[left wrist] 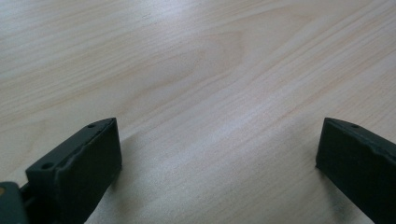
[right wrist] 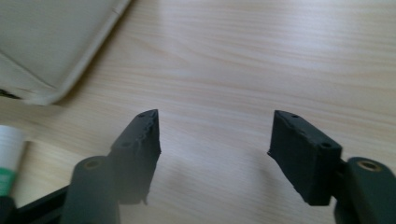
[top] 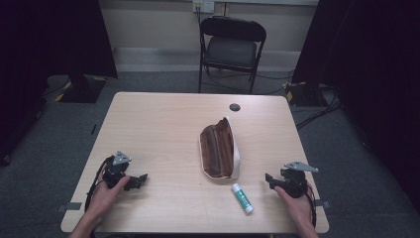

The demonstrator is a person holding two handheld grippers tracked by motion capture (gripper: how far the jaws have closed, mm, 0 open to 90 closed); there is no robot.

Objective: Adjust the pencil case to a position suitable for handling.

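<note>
On the worktop [top: 163,124], an open pouch [top: 218,148] lies right of centre. A glue stick [top: 242,198] lies near its 5 o'clock end, apart from it. The right hand-held gripper [top: 270,179] rests at the stick's 2 o'clock. The left hand-held gripper [top: 142,179] sits well away at the pouch's 8 o'clock. A chair [top: 231,49] stands beyond the worktop at 12 o'clock.

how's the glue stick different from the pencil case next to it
The glue stick is a small, slim white tube with a green label; the pencil case is far bigger, cream outside and brown inside. The stick is capped shut, the case lies open. Both lie flat on the table, apart, untouched by either tool.
</note>
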